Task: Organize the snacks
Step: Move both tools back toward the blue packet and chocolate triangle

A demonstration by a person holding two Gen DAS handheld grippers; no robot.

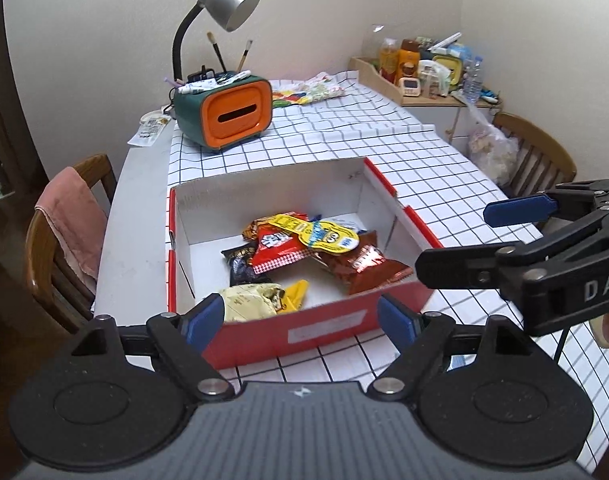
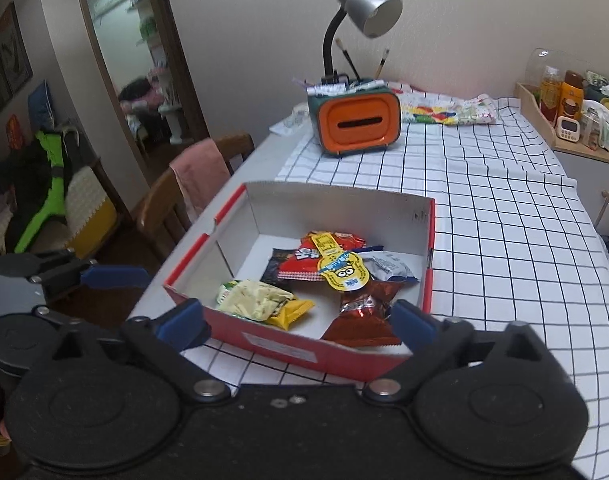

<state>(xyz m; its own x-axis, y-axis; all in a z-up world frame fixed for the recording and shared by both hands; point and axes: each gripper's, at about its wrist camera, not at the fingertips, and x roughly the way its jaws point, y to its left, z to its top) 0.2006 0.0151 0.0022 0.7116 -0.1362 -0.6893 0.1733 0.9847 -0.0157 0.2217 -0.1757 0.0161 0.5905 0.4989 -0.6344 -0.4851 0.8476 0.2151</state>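
A red box with white inside sits on the checked tablecloth and holds several snack packets. On top lies a yellow Minions packet, with a red packet, a brown-red packet, a pale yellow-green packet and a dark packet. My left gripper is open and empty just before the box's near wall. My right gripper is open and empty at the near wall too; it shows at the right of the left wrist view.
An orange and green tissue box with pens and a grey desk lamp stand at the table's far side. A wooden tray of bottles is at the far right. Wooden chairs flank the table.
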